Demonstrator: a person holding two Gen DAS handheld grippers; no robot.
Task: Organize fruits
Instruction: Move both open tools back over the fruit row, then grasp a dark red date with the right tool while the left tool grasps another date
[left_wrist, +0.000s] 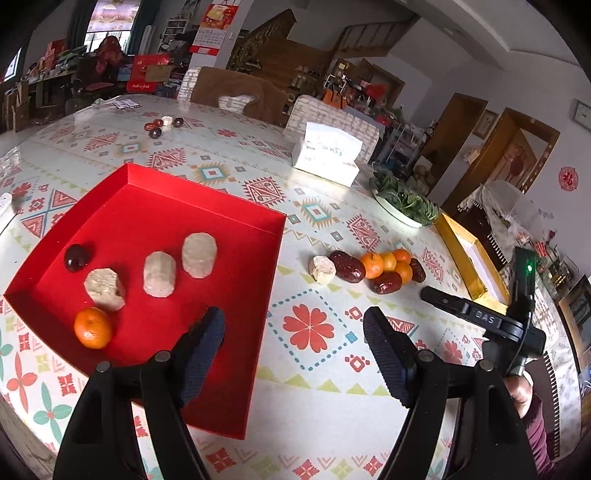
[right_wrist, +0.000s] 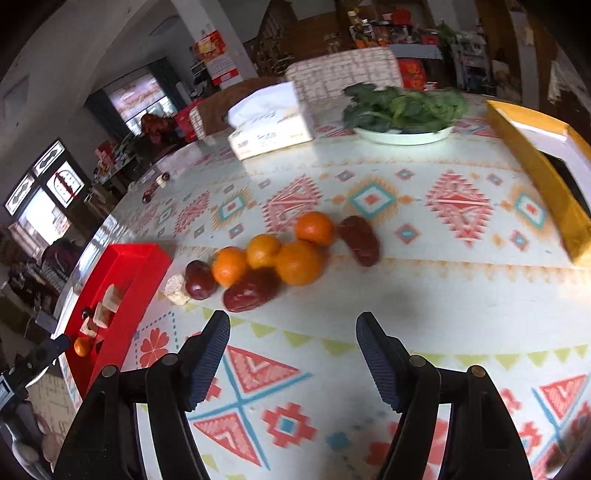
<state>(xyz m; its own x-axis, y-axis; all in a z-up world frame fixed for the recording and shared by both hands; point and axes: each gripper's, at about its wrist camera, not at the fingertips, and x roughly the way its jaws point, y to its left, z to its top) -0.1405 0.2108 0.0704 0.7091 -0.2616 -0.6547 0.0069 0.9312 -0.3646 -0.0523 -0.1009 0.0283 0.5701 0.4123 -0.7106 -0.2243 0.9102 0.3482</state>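
Both hand-held grippers spread and empty — fruit heap waiting beside the red tray.

Left wrist view: left hand-held gripper (left_wrist: 293, 332) hangs over the red tray (left_wrist: 207, 206) edge, nothing between its pads; inside the tray, a tangerine (left_wrist: 92, 327), a dark date (left_wrist: 77, 257), three pale cakes. Right wrist view: right hand-held gripper (right_wrist: 293, 339) gapes above the counter (right_wrist: 406, 295) — the fruit heap (right_wrist: 280, 254) lies right of the tray.

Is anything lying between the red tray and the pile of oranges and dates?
Only bare patterned tablecloth separates the red tray from the pile, whose nearest piece is a pale chunk; the left wrist view shows this.
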